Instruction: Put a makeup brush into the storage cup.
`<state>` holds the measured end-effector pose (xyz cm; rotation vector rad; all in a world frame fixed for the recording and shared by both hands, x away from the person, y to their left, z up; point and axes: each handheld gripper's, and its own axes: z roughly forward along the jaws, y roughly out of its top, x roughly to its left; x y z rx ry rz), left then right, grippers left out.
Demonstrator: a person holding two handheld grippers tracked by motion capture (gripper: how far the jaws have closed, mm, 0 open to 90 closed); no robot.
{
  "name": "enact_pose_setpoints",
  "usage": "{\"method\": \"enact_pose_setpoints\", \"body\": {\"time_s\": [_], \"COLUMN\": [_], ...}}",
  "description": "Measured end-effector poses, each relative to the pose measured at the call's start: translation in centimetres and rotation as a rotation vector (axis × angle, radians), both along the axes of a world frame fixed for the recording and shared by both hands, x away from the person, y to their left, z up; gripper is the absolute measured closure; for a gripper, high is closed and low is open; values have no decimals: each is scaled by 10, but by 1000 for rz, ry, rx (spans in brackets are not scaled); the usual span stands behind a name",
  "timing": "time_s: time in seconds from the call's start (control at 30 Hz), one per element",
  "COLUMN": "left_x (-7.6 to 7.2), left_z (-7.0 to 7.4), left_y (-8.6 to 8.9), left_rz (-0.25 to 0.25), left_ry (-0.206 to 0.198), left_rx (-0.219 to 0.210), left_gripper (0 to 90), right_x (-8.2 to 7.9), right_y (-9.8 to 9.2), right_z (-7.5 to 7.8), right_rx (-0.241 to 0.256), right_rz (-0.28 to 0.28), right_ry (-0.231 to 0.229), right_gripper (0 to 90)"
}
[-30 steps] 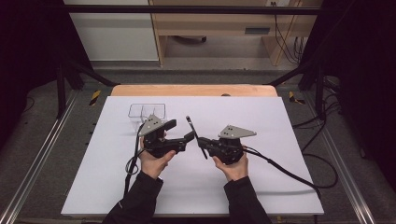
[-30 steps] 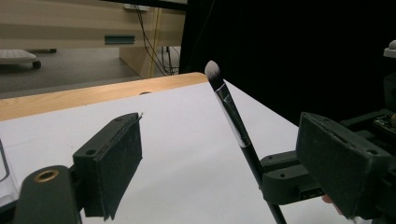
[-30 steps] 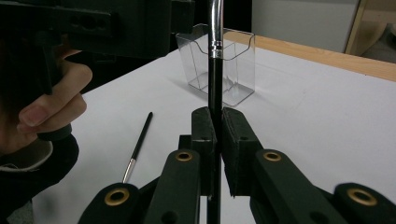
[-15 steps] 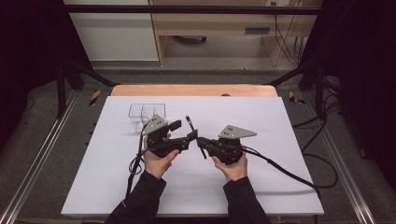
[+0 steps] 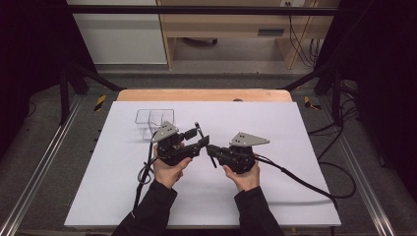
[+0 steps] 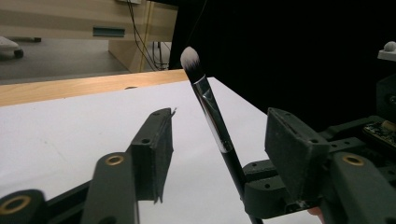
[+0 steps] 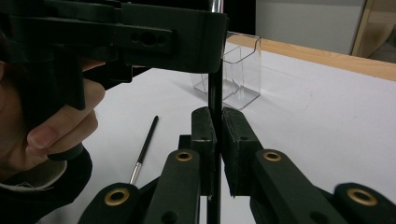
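We hold the left hand-held gripper [image 5: 200, 141] with jaws spread wide and the right hand-held gripper [image 5: 212, 150] with jaws pressed together, tips nearly meeting mid-surface, forearms entering from the near edge.

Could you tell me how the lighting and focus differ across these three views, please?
High view: the white table is evenly lit, its surroundings dark. Left gripper view: the brush is fairly sharp against a black backdrop, the near jaws soft. Right gripper view: the clear container shows faint reflections; the hand at the left is blurred.
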<state>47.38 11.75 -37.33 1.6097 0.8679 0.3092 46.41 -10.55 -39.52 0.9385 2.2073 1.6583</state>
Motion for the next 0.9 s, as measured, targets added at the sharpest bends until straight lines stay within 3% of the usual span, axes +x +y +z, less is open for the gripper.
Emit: {"method": "enact_pose_setpoints", "body": {"time_s": [0.33,0.9], "left_x": [0,1], "left_z": [-2,-5], "left_y": [-4,-6], "left_rz": [8,4], "left_ry": [22,62], "left_rx": [-11,-32], "left_gripper": [556,701], "right_x": [0,0], "right_y": [0,1], "right_z": [0,-1], "right_rx": [7,8], "right_rz": [1,1], "right_ry": [-1,0], "right_gripper": [843,843]}}
